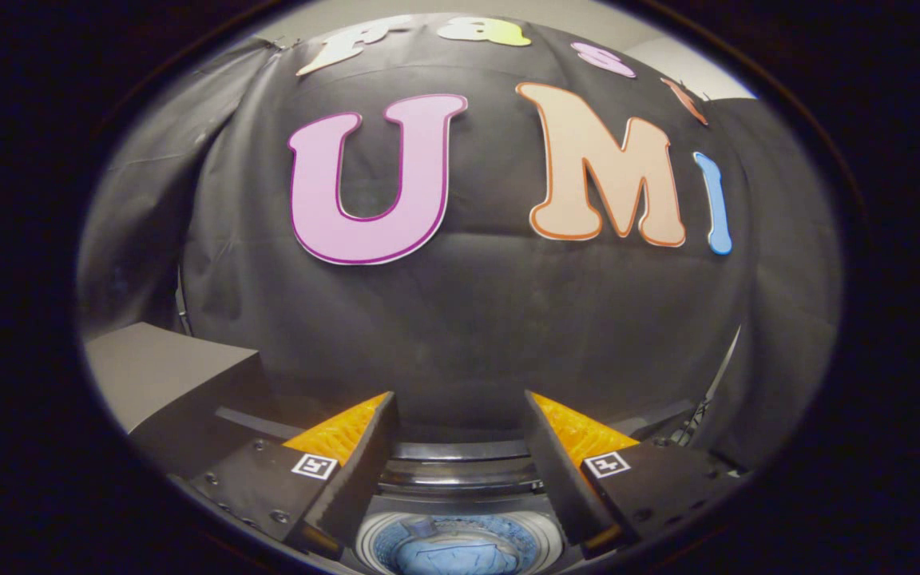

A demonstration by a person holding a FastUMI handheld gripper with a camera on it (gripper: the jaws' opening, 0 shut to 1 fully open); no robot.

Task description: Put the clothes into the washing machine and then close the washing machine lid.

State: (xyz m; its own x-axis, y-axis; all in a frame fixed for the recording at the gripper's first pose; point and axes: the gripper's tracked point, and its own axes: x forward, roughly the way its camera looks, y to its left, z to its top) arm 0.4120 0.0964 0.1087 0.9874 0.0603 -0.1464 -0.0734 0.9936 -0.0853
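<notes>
Above the washer (460, 479), our gripper (460, 471) hangs with fingers spread wide, holding nothing. Clothes (448, 555), a blue bundle, sit down in the drum (380, 543), below and between the fingers. So we judge the loading step done; lid close is the step in hand. Lid (460, 449) looks to stand open at the washer's rear, just beyond the fingers, though we can't tell its edge clearly. Next move: reach past the drum, catch the lid, swing it down.

Booth backdrop and side box

A black cloth wall (468, 319) hangs behind; a grey box (164, 375) sits against it at the left.
</notes>
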